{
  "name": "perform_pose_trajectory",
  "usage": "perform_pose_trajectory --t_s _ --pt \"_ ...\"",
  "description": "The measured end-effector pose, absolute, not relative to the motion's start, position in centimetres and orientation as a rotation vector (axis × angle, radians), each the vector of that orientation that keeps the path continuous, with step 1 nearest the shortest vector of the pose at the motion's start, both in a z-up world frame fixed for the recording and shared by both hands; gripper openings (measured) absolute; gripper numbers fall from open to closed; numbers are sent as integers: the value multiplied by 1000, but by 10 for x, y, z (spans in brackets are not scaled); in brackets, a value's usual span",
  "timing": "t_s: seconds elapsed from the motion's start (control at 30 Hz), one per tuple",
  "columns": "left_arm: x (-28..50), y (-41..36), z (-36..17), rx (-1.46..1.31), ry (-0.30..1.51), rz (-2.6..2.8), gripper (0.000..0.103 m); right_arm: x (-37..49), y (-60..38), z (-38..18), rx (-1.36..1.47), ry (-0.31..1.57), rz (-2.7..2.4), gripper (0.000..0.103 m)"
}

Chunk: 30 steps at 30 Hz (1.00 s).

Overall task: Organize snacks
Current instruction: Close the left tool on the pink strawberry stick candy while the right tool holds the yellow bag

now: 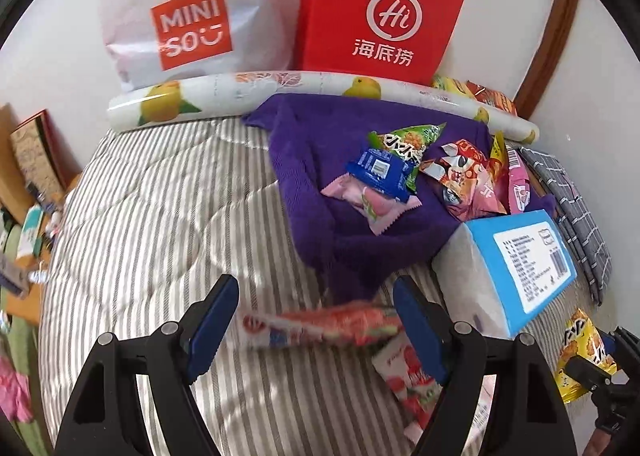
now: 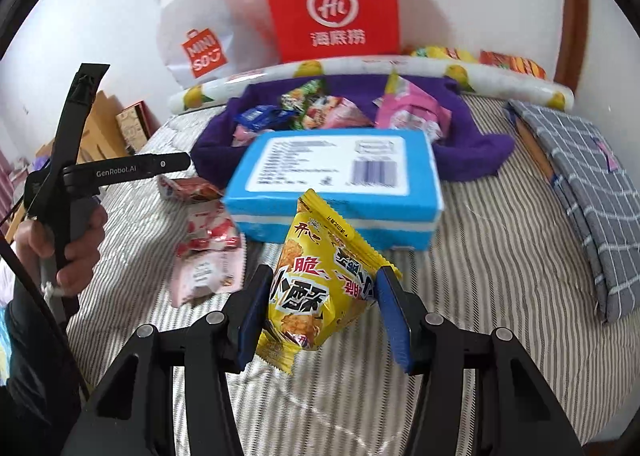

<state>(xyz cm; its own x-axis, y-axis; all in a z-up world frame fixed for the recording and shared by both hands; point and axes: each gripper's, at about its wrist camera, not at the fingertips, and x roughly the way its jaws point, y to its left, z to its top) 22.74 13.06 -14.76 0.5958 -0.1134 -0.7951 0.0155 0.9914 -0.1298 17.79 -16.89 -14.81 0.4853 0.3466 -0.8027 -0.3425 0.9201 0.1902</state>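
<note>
The yellow snack packet (image 2: 320,280) is clamped between the right gripper (image 2: 320,308) jaws, which are drawn in against its sides and hold it above the striped bed (image 2: 500,256), just in front of the blue box (image 2: 336,183). Behind the box lies a purple cloth (image 1: 320,223) bearing a heap of packets, among them a blue one (image 1: 380,171) and a green one (image 1: 412,139). Left of the box, the left gripper (image 1: 316,324) stands with jaws wide apart and gripping nothing, over a red and white packet (image 1: 320,326) lying on the bed; a pink packet (image 2: 208,272) lies near it. A hand (image 2: 68,240) holds that gripper's handle. Beyond the cloth stand a red bag (image 1: 380,7) and a white bag (image 1: 188,15) against the wall.
</note>
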Motion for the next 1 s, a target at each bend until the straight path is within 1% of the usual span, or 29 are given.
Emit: perform_pose_trajectory --t_s 0.2,0.47,0.67,0.73,0.8,0.97,1.0 --pt "238 124 -169 -111 1018 -129 78 185 -180 -168 28 1030 391 53" --pt "217 114 -180 -128 1082 -186 78 181 -180 -173 42 1043 407 53" --pt "193 99 -180 -75 1065 -165 78 171 -183 -168 42 1028 414 53" --pt "188 98 -179 -60 1059 -151 71 169 -184 -168 42 1028 412 53" --pt "186 98 -178 -72 1051 -148 56 167 -185 -168 43 1029 412 53" --pt "181 102 -176 -72 1059 -145 43 163 -188 -170 31 1033 397 53" --pt "178 103 -176 -57 1058 -127 38 161 -191 -171 30 1033 395 53"
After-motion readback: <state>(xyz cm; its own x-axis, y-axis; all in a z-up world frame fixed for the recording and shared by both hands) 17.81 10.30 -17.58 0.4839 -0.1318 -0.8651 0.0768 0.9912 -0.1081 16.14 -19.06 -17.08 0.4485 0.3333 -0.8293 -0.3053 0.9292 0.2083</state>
